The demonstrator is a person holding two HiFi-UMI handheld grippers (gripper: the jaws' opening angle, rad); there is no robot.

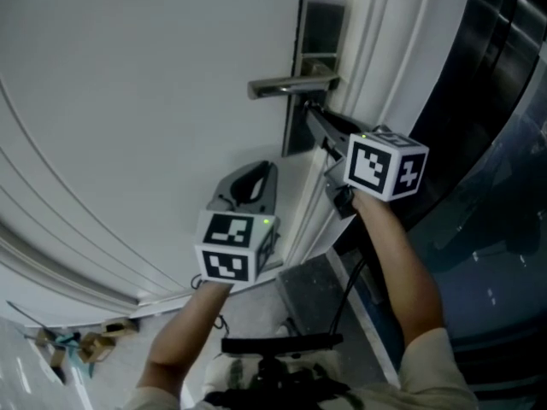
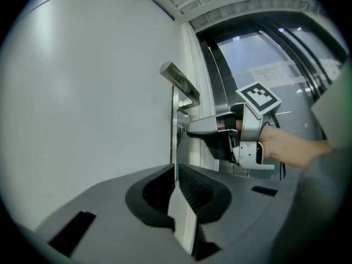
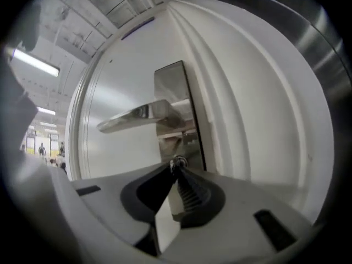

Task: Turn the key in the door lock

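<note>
A steel lever handle (image 1: 291,84) sticks out of a tall lock plate (image 1: 318,32) on the white door (image 1: 128,101). Below the handle, my right gripper (image 1: 311,111) points level at the plate. In the right gripper view its jaws meet on a small metal key head (image 3: 177,162) at the keyhole, just under the handle (image 3: 137,116). My left gripper (image 1: 259,169) hangs lower and to the left, close to the door face and touching nothing. Its jaws (image 2: 175,168) are together and hold nothing. The left gripper view shows the right gripper (image 2: 190,130) at the plate (image 2: 173,120).
The white moulded door frame (image 1: 385,58) runs right of the lock, with a dark metal-and-glass panel (image 1: 500,109) beyond it. Scraps lie on the floor (image 1: 77,344) at lower left. A black device (image 1: 278,346) hangs near the person's body. A lit corridor (image 3: 41,147) shows far left.
</note>
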